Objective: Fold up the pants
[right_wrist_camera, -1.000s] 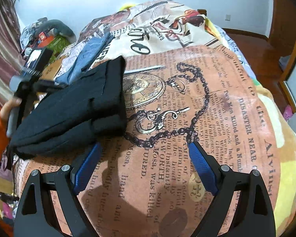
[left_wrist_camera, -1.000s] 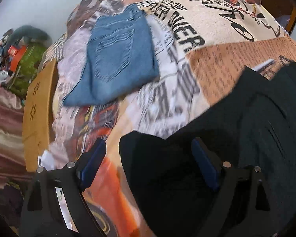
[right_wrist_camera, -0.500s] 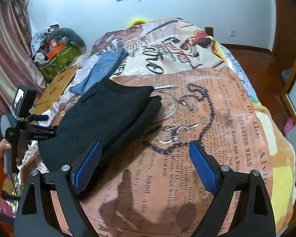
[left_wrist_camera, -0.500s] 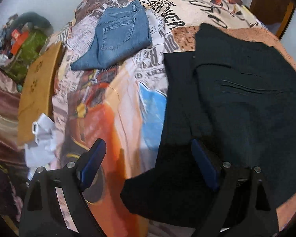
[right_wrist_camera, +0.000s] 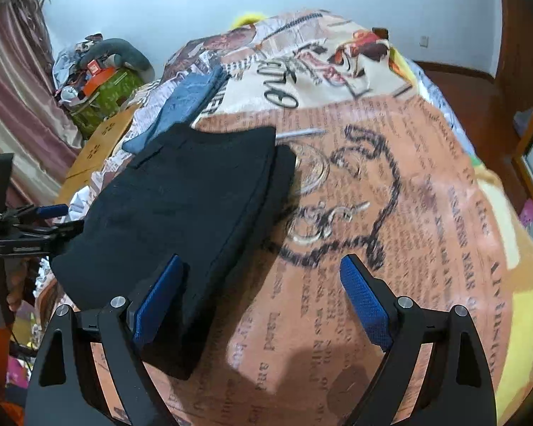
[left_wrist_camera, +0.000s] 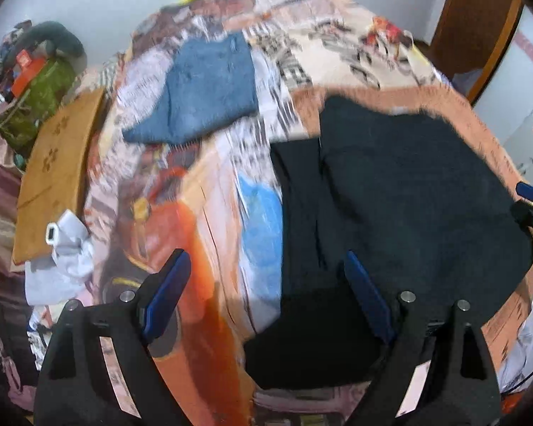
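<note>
Looking down over the bed (right_wrist_camera: 444,213) with its newspaper-print cover, we find the black pants (right_wrist_camera: 181,220) folded into a thick stack and lying flat on it. In the right wrist view they stretch from the centre toward 8 o'clock, their near corner just behind the left finger of the right gripper (right_wrist_camera: 259,301). That gripper is released: its blue pads stand wide apart with only the printed cover and the corner of the stack between them, and nothing is pinched.

Our left gripper (left_wrist_camera: 266,294) is released too, pads spread wide. In its own view the black pants (left_wrist_camera: 408,206) fill the area from the centre out to 3 o'clock, and their lower edge runs under the right finger; we cannot tell whether that finger touches the cloth. The same gripper (right_wrist_camera: 53,220) shows in the right wrist view at 9 o'clock, at the left end of the stack, fingers apart.

Folded blue jeans (left_wrist_camera: 202,92) lie on the cover at about 11 o'clock in the left view, well apart from the black pants. A brown board (left_wrist_camera: 57,170) leans beside the bed at 9 o'clock, with a green bundle (left_wrist_camera: 39,106) beyond it at 10 o'clock and white crumpled cloth (left_wrist_camera: 64,259) below it. The left view is blurred.
</note>
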